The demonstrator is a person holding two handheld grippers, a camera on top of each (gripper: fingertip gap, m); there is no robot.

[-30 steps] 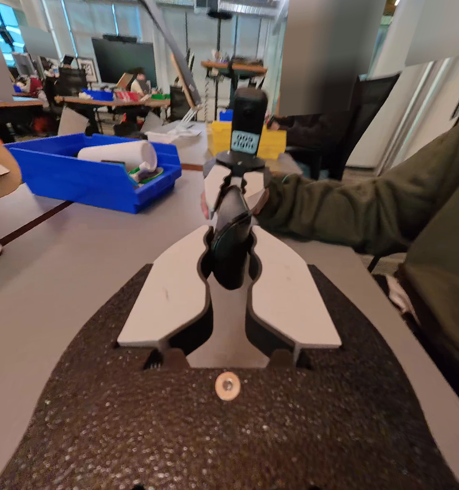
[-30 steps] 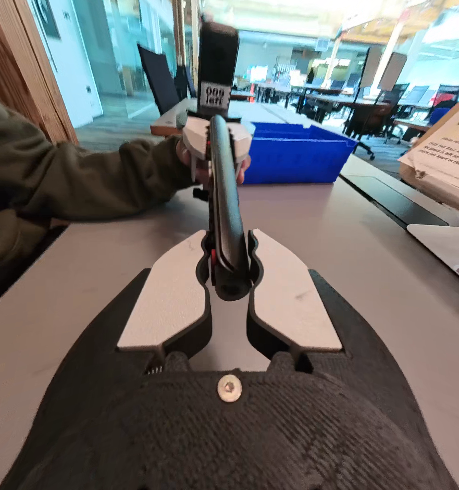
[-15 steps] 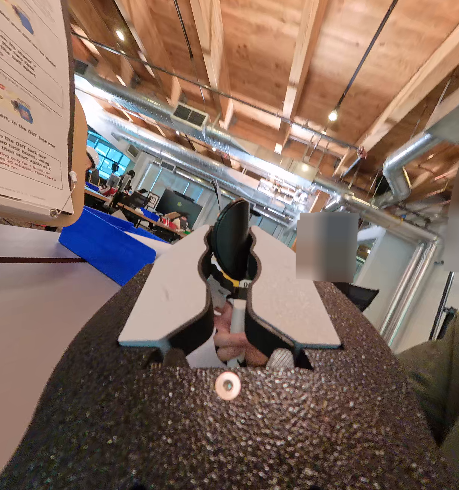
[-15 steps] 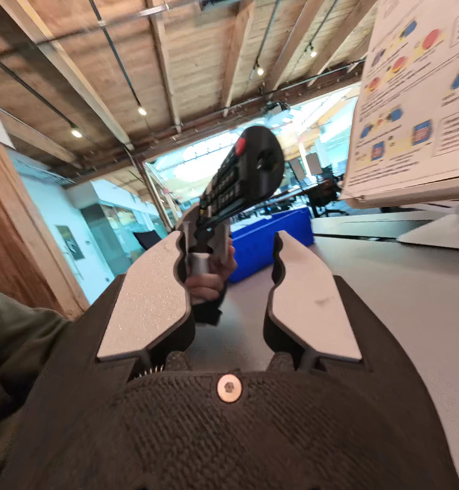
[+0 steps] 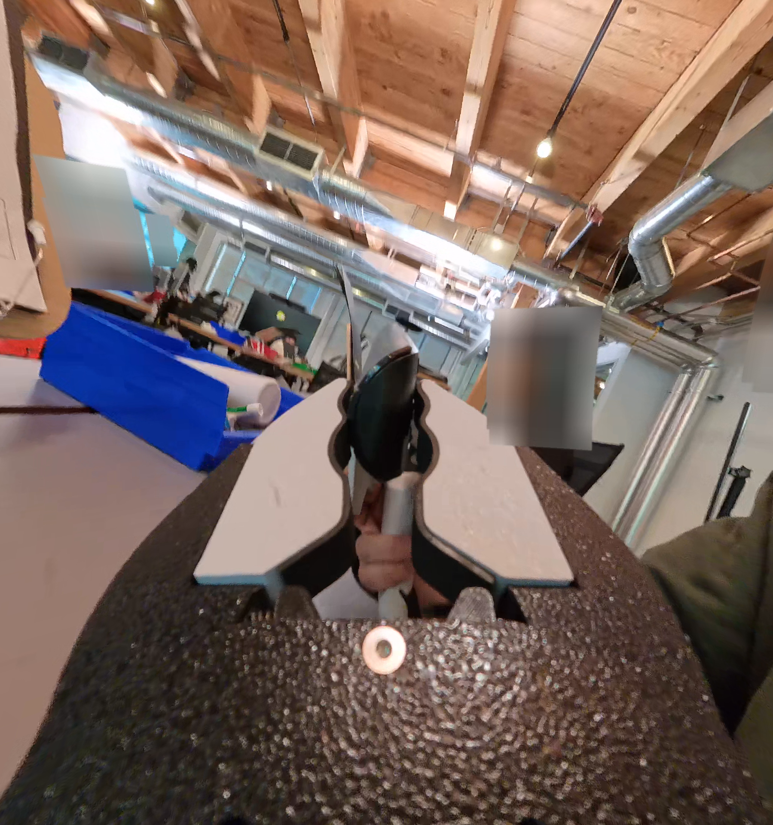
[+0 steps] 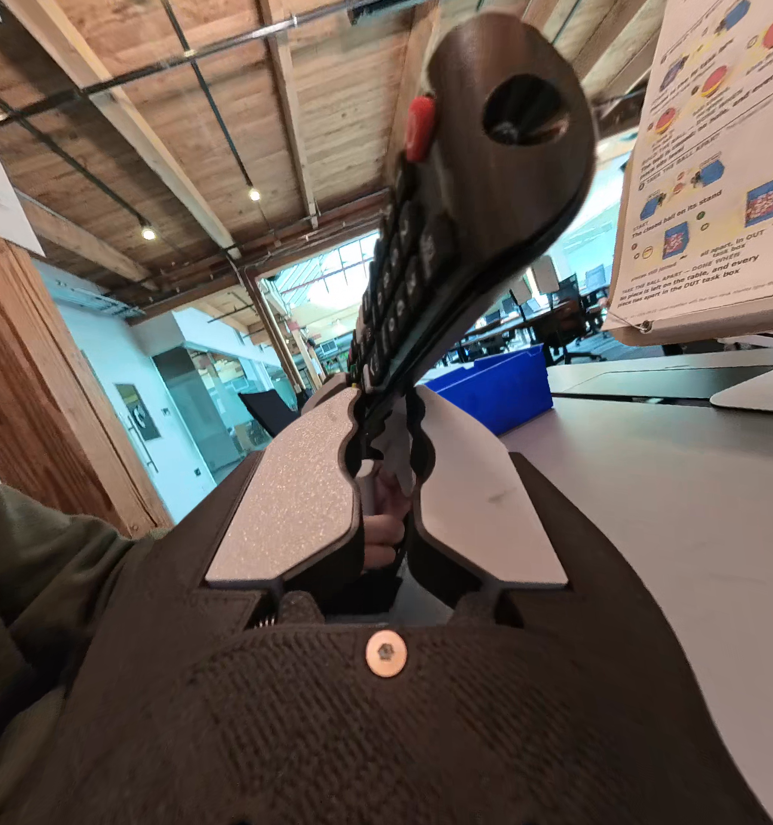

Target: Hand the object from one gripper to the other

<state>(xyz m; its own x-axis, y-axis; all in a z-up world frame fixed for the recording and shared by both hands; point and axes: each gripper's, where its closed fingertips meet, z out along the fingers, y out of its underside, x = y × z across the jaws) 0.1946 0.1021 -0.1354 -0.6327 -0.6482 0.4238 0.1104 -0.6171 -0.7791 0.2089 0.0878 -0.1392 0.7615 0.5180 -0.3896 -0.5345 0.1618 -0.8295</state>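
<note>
A black remote control with dark buttons and a red button stands tilted upward between both grippers. My left gripper is shut on one end of it. In the right wrist view the remote rises toward the camera, and my right gripper has its jaws closed in on its lower part. Through each gripper's gap I see the other gripper's white finger and the hand that holds it; the hand also shows in the right wrist view. Both grippers point up, above the grey table.
A blue bin with a white roll in it sits on the table at the left; it also shows in the right wrist view. A printed sheet on a stand is at the right. A green sleeve lies at the right edge. The grippers are tip to tip, or close to it.
One second ago both grippers held the remote level. Half a second ago the right gripper was open and both had tilted up. Now the right jaws have closed on the remote.
</note>
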